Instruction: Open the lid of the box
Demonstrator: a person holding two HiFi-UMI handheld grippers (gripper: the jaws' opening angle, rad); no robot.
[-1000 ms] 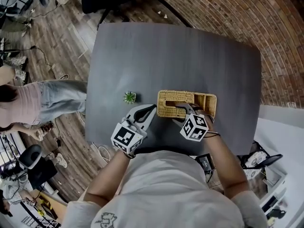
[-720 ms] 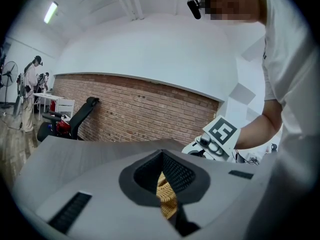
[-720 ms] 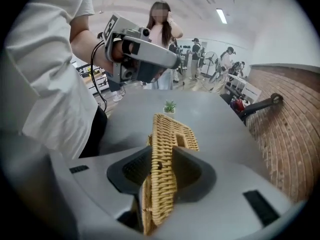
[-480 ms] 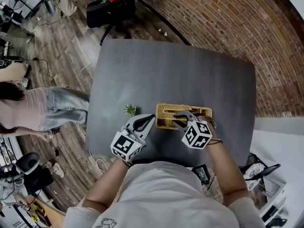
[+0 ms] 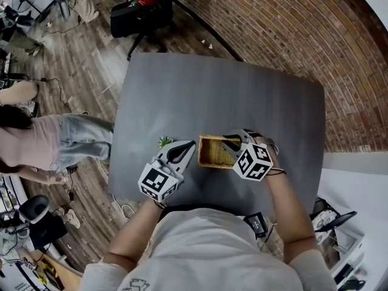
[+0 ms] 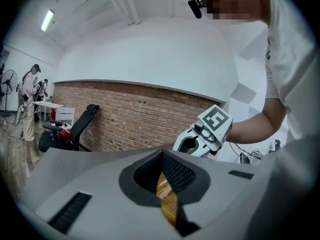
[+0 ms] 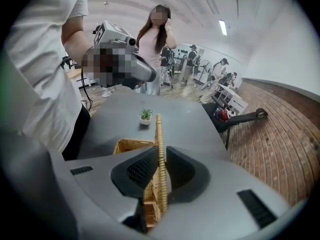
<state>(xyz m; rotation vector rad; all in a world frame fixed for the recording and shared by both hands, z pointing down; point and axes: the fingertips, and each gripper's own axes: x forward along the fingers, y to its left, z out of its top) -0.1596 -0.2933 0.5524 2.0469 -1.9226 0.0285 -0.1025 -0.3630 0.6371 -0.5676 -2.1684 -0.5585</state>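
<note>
A wicker box (image 5: 213, 153) sits near the front of the grey table (image 5: 212, 83). My left gripper (image 5: 191, 145) is at its left end and is shut on a strip of the wicker wall (image 6: 168, 200). My right gripper (image 5: 229, 142) hangs over the box's right half, which it hides in the head view. Its jaws have just been closing and now pinch the woven lid (image 7: 160, 149). In the right gripper view the lid stands on edge between the pads, lifted off the open box (image 7: 131, 145) below.
A small potted plant (image 5: 165, 142) stands just left of the box, close to my left gripper. The table's front edge runs right under my hands. A person (image 5: 36, 139) stands off the table's left side, and a chair (image 5: 142, 8) sits beyond its far edge.
My right gripper closed on the lid and rose with it, swinging it off the box. The left gripper lifted slightly and stayed at the box's left end.
</note>
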